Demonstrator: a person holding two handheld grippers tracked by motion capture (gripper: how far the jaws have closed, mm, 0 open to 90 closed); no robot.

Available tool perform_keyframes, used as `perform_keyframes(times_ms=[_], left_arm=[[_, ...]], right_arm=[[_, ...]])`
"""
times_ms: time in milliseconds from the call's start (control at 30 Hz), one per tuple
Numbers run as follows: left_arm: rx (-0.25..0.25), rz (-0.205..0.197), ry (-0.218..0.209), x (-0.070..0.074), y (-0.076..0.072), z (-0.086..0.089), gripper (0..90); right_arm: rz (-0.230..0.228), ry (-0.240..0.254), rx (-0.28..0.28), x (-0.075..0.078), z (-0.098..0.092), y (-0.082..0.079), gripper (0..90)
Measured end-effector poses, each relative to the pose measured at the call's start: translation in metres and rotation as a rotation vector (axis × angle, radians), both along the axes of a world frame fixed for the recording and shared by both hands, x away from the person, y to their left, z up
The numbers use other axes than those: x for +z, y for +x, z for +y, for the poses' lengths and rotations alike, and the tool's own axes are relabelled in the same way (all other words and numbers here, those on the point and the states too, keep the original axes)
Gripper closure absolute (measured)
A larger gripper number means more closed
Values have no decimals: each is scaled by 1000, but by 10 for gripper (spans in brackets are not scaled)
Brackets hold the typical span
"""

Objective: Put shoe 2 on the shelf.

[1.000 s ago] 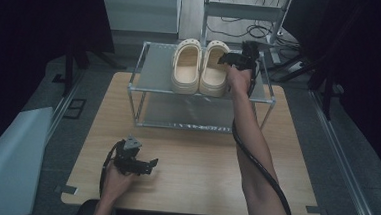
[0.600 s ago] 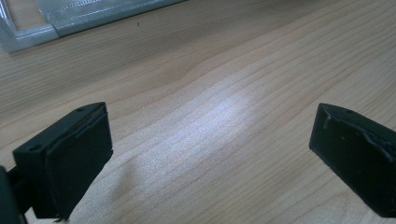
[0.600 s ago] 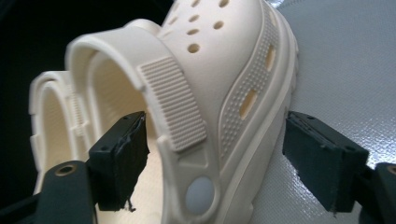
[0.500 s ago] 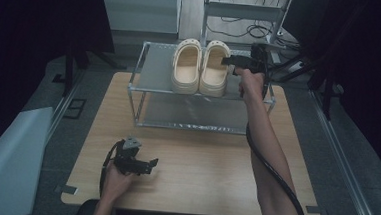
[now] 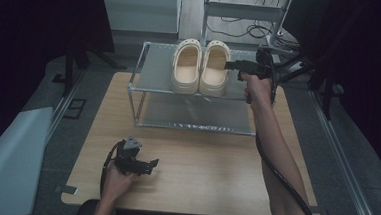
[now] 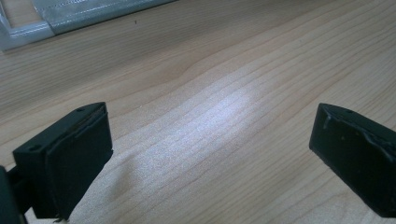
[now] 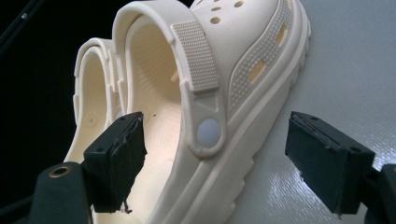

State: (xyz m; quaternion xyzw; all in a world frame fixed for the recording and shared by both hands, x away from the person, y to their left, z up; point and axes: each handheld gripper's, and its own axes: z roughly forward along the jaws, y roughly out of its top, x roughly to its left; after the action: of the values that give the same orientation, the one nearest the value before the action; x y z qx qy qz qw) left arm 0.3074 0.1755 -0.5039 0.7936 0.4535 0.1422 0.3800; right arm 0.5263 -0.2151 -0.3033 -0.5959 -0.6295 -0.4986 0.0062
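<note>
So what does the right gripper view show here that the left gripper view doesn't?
The right gripper view has the pair of cream clogs on the rack's grey shelf; the near clog has its side wall and strap rivet between the open jaws of the right gripper, and the second clog sits behind. The left gripper view has bare wooden table between the open jaws of the left gripper, with the rack's bottom edge at top left. Both show open, empty black jaws.

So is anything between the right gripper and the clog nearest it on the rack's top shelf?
Nothing visible. The right gripper is open, one jaw inside the near clog, the other outside its wall, with no object between.
</note>
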Motion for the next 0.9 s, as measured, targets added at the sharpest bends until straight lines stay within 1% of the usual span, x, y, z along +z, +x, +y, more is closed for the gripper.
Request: perform_keyframes(times_ms=[200,333,467,900], left_arm=[[3,1,-2,-1,0,0,0],[4,0,-2,-1,0,0,0],[2,0,1,0,-1,0,0],[4,1,-1,0,-1,1,0]], right_arm=[[-4,8,35,-3,-3,-8,190],[-10,46,50,-7,-5,-17,186],[-13,54,67,-10,-7,-25,182],[-45,40,115,-14,-15,-54,156]])
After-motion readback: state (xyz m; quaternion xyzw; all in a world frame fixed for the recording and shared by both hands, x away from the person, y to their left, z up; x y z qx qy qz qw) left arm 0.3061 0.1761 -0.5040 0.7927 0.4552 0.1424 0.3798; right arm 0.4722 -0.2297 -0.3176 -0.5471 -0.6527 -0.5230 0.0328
